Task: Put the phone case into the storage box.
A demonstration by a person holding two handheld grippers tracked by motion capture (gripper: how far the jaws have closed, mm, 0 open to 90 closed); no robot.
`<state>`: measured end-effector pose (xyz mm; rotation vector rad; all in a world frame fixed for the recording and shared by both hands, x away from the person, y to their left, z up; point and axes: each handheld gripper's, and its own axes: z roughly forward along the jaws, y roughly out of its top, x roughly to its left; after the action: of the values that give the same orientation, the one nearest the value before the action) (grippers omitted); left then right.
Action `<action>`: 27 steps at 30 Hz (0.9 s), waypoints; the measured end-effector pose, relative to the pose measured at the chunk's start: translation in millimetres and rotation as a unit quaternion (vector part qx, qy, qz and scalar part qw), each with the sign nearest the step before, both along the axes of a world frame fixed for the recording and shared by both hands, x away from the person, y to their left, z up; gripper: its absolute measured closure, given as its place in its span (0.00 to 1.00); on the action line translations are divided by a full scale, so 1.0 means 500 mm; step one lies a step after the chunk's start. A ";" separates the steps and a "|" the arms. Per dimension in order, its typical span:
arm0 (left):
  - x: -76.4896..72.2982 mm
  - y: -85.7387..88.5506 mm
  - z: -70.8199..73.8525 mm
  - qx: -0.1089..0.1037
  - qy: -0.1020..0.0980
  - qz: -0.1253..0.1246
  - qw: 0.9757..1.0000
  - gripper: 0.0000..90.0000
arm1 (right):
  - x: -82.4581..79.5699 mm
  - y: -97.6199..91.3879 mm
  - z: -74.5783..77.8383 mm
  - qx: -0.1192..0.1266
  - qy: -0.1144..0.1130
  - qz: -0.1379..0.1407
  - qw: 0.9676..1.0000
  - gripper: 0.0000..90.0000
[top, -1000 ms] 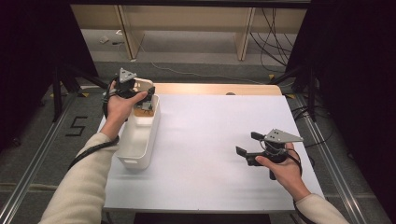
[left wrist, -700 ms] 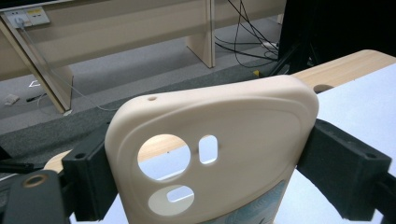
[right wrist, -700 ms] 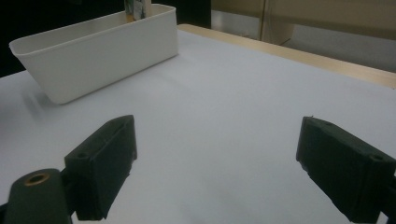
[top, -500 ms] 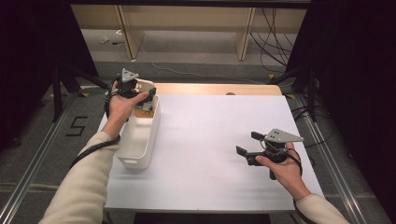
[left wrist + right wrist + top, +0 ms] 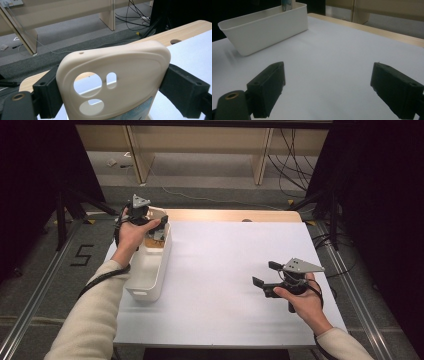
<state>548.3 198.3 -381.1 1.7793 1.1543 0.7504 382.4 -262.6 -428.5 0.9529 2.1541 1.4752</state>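
- Since a second ago my left gripper point(image 5: 152, 231) has barely shifted over the white bin point(image 5: 150, 270).
- Its jaws clamp a beige phone case point(image 5: 117, 82), wide apart, at ten o'clock on the table point(image 5: 225, 270).
- My right gripper point(image 5: 265, 275) gapes empty.

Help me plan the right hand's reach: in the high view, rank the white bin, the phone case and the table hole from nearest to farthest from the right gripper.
1. White bin, on the table's left side.
2. Table hole, in the wooden strip at the far edge.
3. Phone case, far left, clamped in the left gripper over the bin.
The right gripper stands open, near right.
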 end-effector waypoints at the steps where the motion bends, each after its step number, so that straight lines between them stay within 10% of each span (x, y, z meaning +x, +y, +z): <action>1: 0.001 -0.001 -0.001 0.000 0.001 0.001 1.000 0.14 | 0.000 0.000 0.000 0.000 0.000 0.000 1.000 0.15; 27: 0.025 -0.005 -0.030 0.003 0.028 0.011 1.000 0.13 | 0.000 -0.001 0.001 -0.001 0.000 0.001 1.000 0.15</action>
<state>560.8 195.6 -396.2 1.8052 1.2125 0.7223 382.4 -262.9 -428.1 0.9514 2.1560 1.4739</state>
